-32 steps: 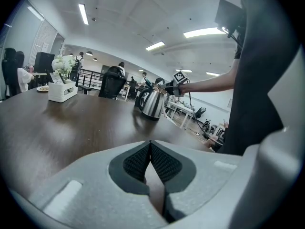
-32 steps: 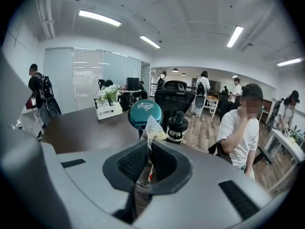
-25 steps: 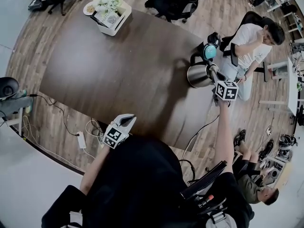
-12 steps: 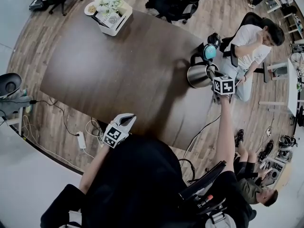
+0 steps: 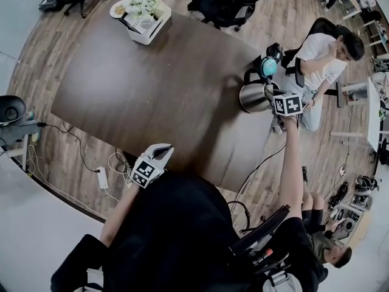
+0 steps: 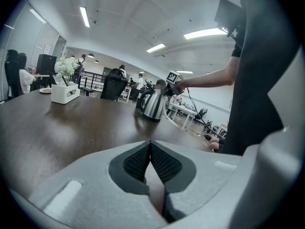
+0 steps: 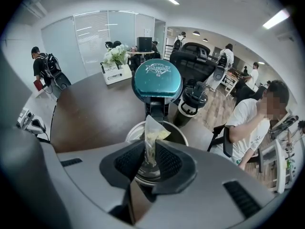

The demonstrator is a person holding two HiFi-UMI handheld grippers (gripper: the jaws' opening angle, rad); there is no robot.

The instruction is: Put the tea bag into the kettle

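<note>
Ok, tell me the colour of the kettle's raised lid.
The lid is teal, and it shows best in the right gripper view.

Bright, even light from ceiling strips (image 6: 205, 33) — pale sheen on the dark table (image 5: 152, 90), soft shadow beside the kettle (image 5: 253, 97) — with heavy fisheye bending and black corners in both gripper views.

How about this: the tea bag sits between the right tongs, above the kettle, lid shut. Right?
The right gripper view shows the lid open. The tea bag does sit between the right tongs, which have just been opening, above the kettle.
</note>
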